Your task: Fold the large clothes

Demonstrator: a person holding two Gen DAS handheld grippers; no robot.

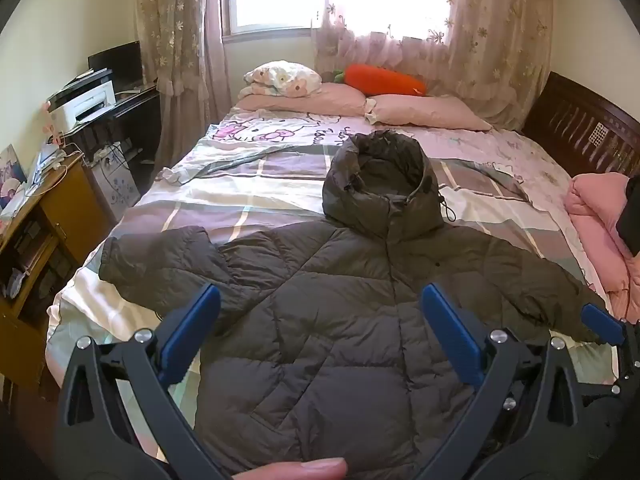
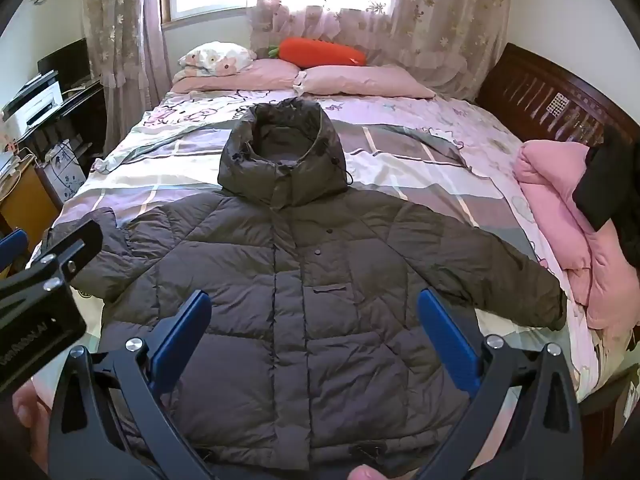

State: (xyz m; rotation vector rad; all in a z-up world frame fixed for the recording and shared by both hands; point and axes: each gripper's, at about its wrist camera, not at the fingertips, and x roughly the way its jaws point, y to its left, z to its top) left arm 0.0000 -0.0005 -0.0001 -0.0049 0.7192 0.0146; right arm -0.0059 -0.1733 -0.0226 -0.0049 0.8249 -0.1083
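Note:
A dark olive-brown hooded puffer jacket (image 1: 340, 300) lies flat, front up, on the bed, both sleeves spread out and the hood (image 1: 380, 184) toward the pillows. It also shows in the right wrist view (image 2: 304, 280). My left gripper (image 1: 320, 300) is open and empty, hovering above the jacket's lower left half. My right gripper (image 2: 316, 308) is open and empty above the jacket's middle front. The right gripper's blue fingertip (image 1: 600, 320) shows at the right edge of the left wrist view, and the left gripper's body (image 2: 40, 292) shows at the left of the right wrist view.
The bed (image 1: 256, 184) has a checked purple and white cover, pink pillows (image 1: 424, 112) and an orange carrot cushion (image 1: 384, 80) at the head. A folded pink quilt (image 2: 560, 216) lies on the right side. A desk with a printer (image 1: 84, 104) and a wooden cabinet (image 1: 44, 216) stand left.

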